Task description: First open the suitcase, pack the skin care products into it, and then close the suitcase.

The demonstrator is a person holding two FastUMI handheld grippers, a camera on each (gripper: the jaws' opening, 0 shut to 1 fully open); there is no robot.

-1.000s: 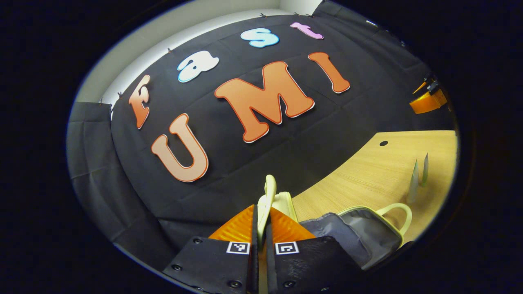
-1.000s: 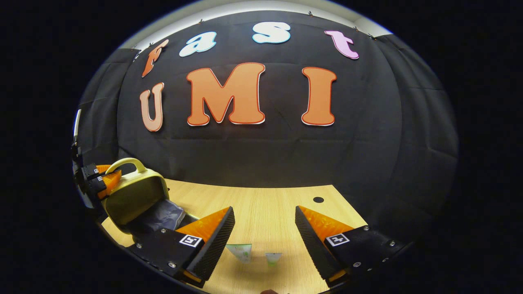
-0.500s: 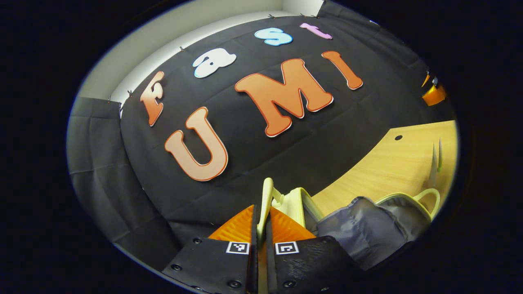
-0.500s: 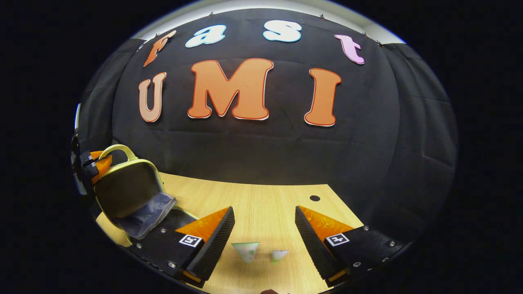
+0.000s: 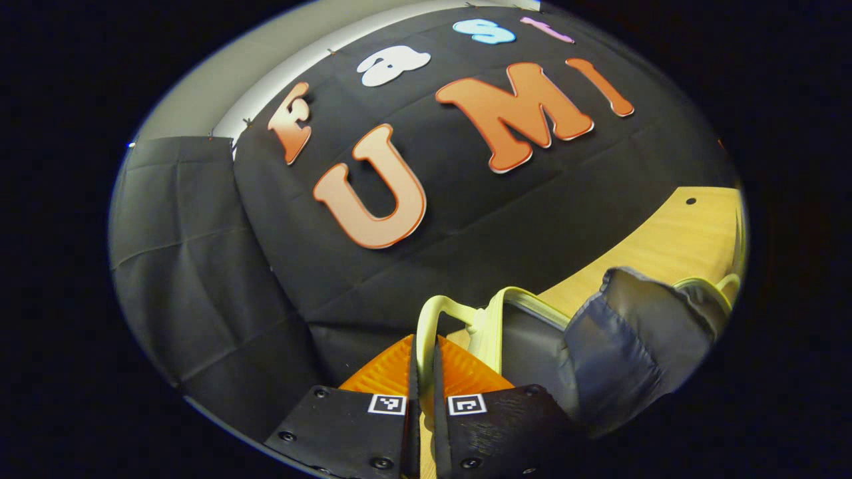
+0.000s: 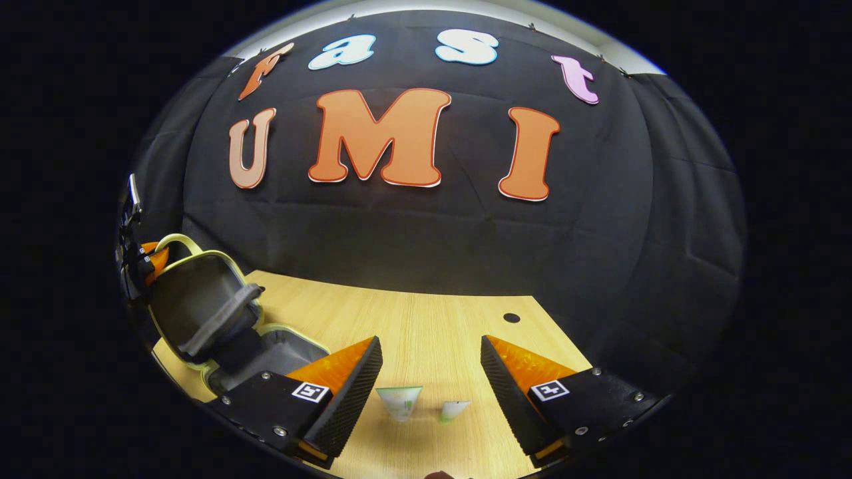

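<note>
While the left gripper [image 5: 423,372] has its fingers clamped on the pale yellow-green loop handle [image 5: 426,326] of the small grey-lined suitcase [image 6: 219,319], whose lid stands raised on the light wooden table [image 6: 426,319], the right gripper [image 6: 429,386] hangs with fingers apart above two white-and-green skincare tubes [image 6: 399,401] standing between them.

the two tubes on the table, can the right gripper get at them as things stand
Probably yes. The right gripper is open, with the two tubes standing on bare table between its fingers, nothing in between. The suitcase sits off to its left.
</note>
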